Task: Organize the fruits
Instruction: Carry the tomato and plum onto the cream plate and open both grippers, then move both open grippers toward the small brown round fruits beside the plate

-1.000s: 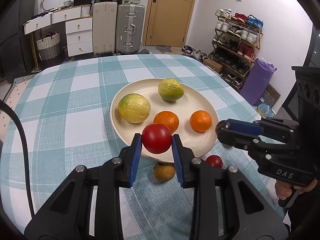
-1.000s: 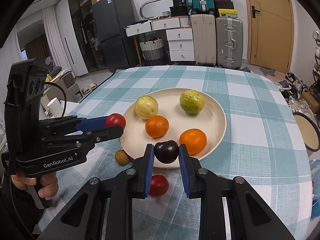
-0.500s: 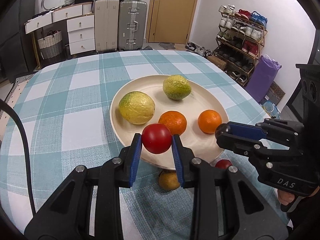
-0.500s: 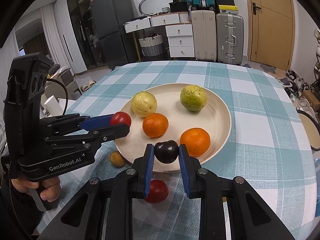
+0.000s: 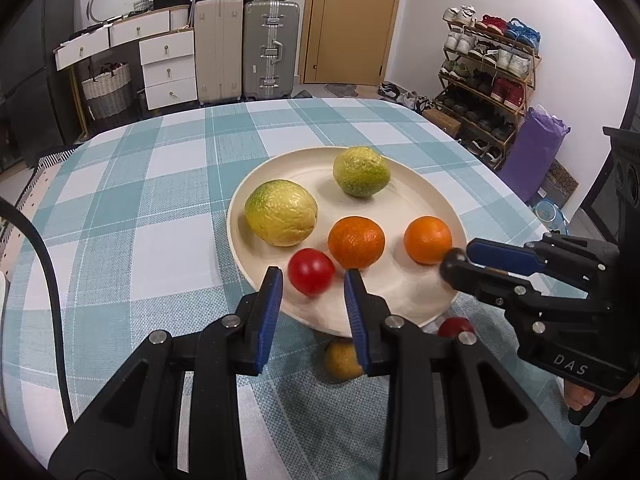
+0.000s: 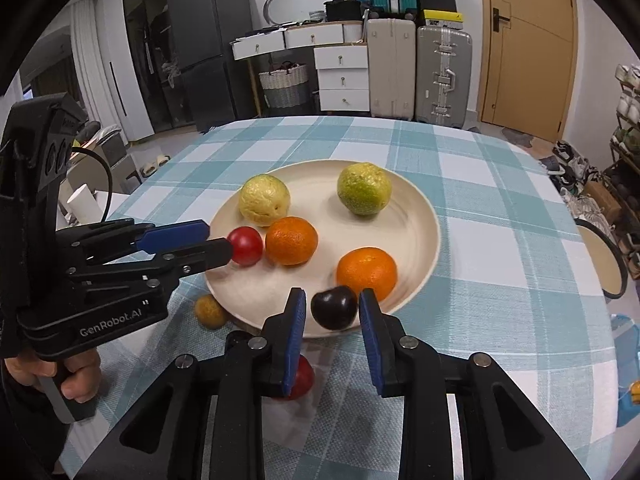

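While both grippers hang over the near rim of the cream plate (image 5: 400, 168), their jaws are opening. Left gripper (image 5: 313, 285): red tomato (image 5: 311, 271) sits between the blue pads w/ gaps both sides, let go, on the plate's near-left part. Right gripper (image 6: 331, 309): dark plum (image 6: 334, 306) between its pads, also clear of them, at the plate's near edge just in front of an orange (image 6: 367, 271).

Plate contents: yellowish guava (image 5: 281, 213) far left, green guava (image 5: 361, 171) far right, 2nd orange (image 5: 356, 242) mid, right next to the tomato; plus the first orange, tomato and plum. 6 pcs on plate.

Off the plate, on the teal checked tablecloth (image 5: 140, 208): small brownish-yellow fruit (image 6: 211, 311) by the near-left rim, another red fruit (image 6: 301, 376) partly hidden behind the right gripper's finger. Person's hand (image 6: 56, 372) grips the left gripper's handle.
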{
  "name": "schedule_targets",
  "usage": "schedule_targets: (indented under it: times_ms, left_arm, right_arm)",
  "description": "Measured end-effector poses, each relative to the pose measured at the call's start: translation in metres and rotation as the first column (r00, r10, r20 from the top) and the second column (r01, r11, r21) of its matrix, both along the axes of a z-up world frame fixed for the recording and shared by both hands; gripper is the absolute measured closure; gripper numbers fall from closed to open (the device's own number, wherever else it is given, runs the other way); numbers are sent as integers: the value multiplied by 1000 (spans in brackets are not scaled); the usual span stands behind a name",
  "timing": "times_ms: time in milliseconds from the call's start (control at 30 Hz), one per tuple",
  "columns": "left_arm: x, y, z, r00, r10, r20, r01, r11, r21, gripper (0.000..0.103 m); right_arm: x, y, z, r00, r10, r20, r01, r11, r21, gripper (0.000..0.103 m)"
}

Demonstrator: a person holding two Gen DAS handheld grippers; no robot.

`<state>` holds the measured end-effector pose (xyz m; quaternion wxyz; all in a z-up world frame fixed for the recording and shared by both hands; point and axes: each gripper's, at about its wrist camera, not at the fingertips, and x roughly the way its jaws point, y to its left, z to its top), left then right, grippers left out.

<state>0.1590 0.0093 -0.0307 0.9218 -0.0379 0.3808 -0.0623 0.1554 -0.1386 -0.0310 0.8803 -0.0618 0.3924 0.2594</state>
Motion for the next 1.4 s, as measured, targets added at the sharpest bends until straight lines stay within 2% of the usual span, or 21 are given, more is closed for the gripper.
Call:
schedule_targets:
  times_ms: [67, 133, 167, 233, 267, 367, 433, 500, 567, 733, 833, 1133, 1400]
  left_arm:
    - [-6, 1, 3, 1000, 3, 10, -2, 1000, -2, 59]
    - [-15, 3, 7, 1000, 13, 29, -13, 1000, -4, 39]
    - [-20, 4, 10, 999, 20, 40, -20, 1000, -5, 35]
    - [-30, 6, 14, 998, 31, 59, -31, 1000, -4, 20]
    - [-34, 8, 15, 997, 36, 67, -35, 999, -6, 19]
    - [-47, 11, 17, 996, 48, 71, -48, 999, -6, 17]
    - [-55, 12, 18, 996, 53, 76, -53, 999, -8, 8]
    - [-62, 11, 18, 995, 60, 82, -60, 998, -3, 1]
    - [-69, 8, 18, 995, 62, 84, -63, 998, 8, 1]
    - [-78, 1, 16, 995, 51, 82, -54, 998, 40, 1]
    - [-77, 1, 13, 996, 38, 78, -40, 999, 24, 1]
    - [-65, -2, -1, 998, 37, 46, -38, 999, 36, 1]
    - [-53, -1, -10, 999, 53, 2, -53, 997, 49, 1]
  right_arm:
    - [-3, -6, 3, 1000, -16, 6, 16, 1000, 6, 64]
    - [-6, -13, 6, 999, -30, 19, 29, 999, 17, 57]
    - [-9, -17, 8, 999, -42, 27, 42, 999, 26, 54]
    - [-12, -23, 9, 998, -58, 33, 56, 998, 37, 49]
    - [-15, -26, 9, 997, -62, 35, 61, 997, 39, 40]
    - [-24, -31, 8, 997, -56, 47, 54, 997, 50, 23]
    - [-29, -33, 7, 997, -50, 50, 48, 997, 53, 14]
    - [-33, -35, 6, 997, -55, 58, 52, 997, 47, 9]
    - [-34, -37, 3, 997, -56, 53, 54, 997, 46, 1]
    - [-38, -42, 0, 997, -59, 52, 57, 997, 48, 0]
    - [-39, -46, 0, 996, -67, 51, 64, 997, 45, 0]
    - [-32, -61, -2, 993, -113, 42, 110, 992, 67, 0]
    - [-31, -64, -4, 992, -113, 52, 111, 993, 42, 0]
